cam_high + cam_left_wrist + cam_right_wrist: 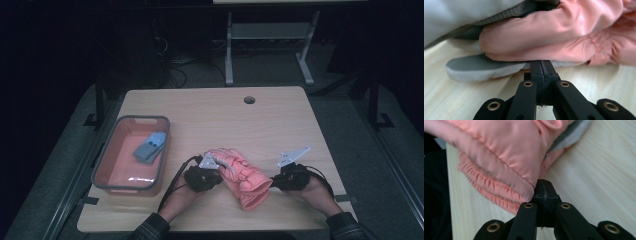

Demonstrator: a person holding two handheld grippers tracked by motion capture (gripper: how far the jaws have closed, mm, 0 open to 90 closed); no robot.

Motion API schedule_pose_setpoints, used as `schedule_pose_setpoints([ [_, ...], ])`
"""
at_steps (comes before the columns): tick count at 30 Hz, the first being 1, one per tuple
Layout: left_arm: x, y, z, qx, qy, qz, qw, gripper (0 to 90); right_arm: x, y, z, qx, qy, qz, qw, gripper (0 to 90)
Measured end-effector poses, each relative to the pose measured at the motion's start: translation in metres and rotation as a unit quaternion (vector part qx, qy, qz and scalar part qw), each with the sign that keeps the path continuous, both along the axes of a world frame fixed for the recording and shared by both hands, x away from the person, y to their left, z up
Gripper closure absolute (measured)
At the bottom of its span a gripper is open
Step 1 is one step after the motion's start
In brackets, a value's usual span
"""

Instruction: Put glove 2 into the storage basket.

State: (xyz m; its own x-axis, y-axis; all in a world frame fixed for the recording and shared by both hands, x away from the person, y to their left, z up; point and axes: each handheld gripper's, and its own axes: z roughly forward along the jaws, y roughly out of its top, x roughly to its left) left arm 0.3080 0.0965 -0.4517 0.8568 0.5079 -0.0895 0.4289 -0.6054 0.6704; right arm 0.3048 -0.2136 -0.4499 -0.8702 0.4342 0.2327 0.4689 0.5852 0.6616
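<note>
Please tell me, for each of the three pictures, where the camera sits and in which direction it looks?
High view: above the person's side, looking forward and down on the table; shows both forearms, the left tool and right tool.
Left gripper view: on the left tool, looking along its closed jaws at the pink glove.
Right gripper view: on the right tool, looking along its closed jaws at the glove's cuff.
All share the pink glove and tabletop.

Left gripper (218, 171) and right gripper (272, 183), jaws closed

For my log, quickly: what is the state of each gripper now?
Left gripper: shut, tips against the pink glove.
Right gripper: shut, tips at the glove's cuff edge.
</note>
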Motion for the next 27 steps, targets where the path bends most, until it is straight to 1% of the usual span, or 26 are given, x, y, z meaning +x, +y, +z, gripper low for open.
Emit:
schedule_pose_setpoints([
  [5,0.009,0.003,0.0,-0.001,0.002,0.008,1.0,89.5,-0.004,0.012,0.0,0.004,-0.004,0.019,0.9998,89.7],
  [6,0.012,0.004,-0.001,-0.006,0.003,0.009,0.9999,89.5,-0.005,0.014,0.0,0.007,0.0,0.021,0.9998,89.7],
  [7,0.013,0.005,-0.001,-0.01,0.008,0.01,0.9999,89.5,-0.006,0.017,0.0,0.008,-0.001,0.026,0.9996,89.7],
  [9,0.016,0.005,-0.002,-0.011,0.008,0.01,0.9999,89.5,-0.008,0.022,0.0,0.011,0.003,0.034,0.9994,89.8],
  [10,0.017,0.005,-0.002,-0.011,0.009,0.01,0.9998,89.5,-0.009,0.025,-0.001,0.01,-0.001,0.038,0.9992,89.7],
  [12,0.019,0.005,-0.001,-0.012,0.009,0.011,0.9998,89.5,-0.011,0.03,0.0,0.011,0.003,0.044,0.999,89.7],
  [15,0.021,0.005,-0.001,-0.018,0.01,0.013,0.9997,89.5,-0.014,0.039,0.0,0.013,0.0,0.056,0.9983,89.7],
  [20,0.023,0.004,0.0,-0.018,0.007,0.007,0.9998,89.5,-0.019,0.053,0.0,0.018,0.001,0.073,0.9972,89.7],
  [21,0.023,0.004,0.0,-0.02,0.006,0.007,0.9998,89.5,-0.019,0.055,0.0,0.015,-0.003,0.077,0.9969,89.7],
  [22,0.023,0.004,0.0,-0.021,0.007,0.006,0.9997,89.5,-0.02,0.059,0.0,0.017,0.0,0.08,0.9967,89.7],
  [23,0.023,0.004,0.0,-0.028,0.008,0.008,0.9995,89.5,-0.02,0.061,-0.001,0.017,-0.001,0.083,0.9964,89.7],
  [24,0.023,0.004,0.001,-0.027,0.008,0.005,0.9996,89.5,-0.021,0.063,-0.001,0.018,0.0,0.082,0.9964,89.7],
  [27,0.022,0.004,0.001,-0.029,0.01,0.007,0.9995,89.4,-0.022,0.067,0.0,0.016,-0.004,0.088,0.996,89.7],
])
